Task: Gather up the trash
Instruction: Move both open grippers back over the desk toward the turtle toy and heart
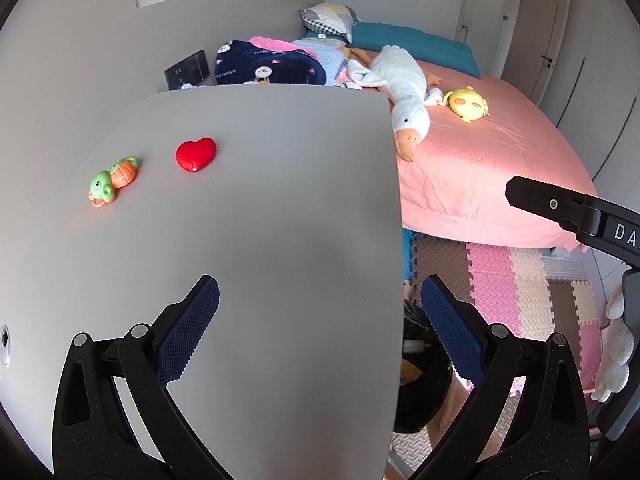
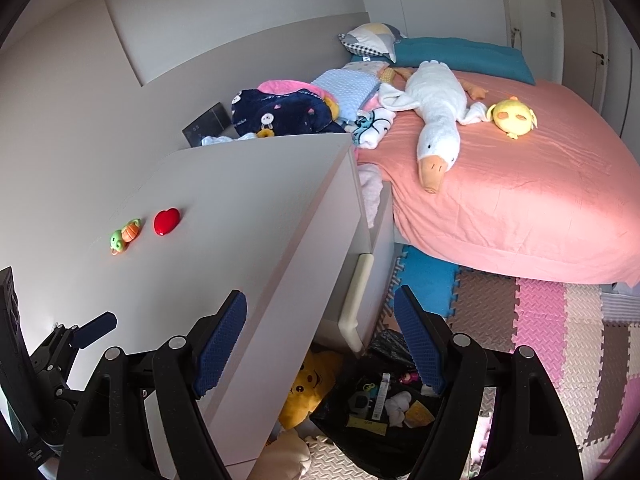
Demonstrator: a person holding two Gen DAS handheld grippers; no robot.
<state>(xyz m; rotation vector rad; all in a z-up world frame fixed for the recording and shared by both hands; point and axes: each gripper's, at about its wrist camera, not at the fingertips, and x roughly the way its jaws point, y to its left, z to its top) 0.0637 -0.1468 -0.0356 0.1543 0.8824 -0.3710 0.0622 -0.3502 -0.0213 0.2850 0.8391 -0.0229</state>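
My left gripper (image 1: 320, 320) is open and holds nothing, hanging over the grey dresser top (image 1: 280, 200) near its right edge. A red heart (image 1: 196, 154) and a green and orange turtle toy (image 1: 114, 180) lie on that top, farther back on the left. My right gripper (image 2: 320, 312) is open too, empty, above the dresser's front corner. Below it on the floor sits a black trash bag (image 2: 384, 344) with several bits of litter inside. The bag (image 1: 416, 320) shows partly past the dresser edge. The heart (image 2: 167, 221) and turtle (image 2: 126, 235) are far left.
A bed with a pink sheet (image 2: 520, 200) fills the right, bearing a white goose plush (image 2: 436, 120), a yellow plush (image 2: 514, 116) and piled clothes (image 2: 280, 116). Foam mats (image 2: 560, 340) cover the floor. A yellow plush (image 2: 308, 384) lies beside the bag.
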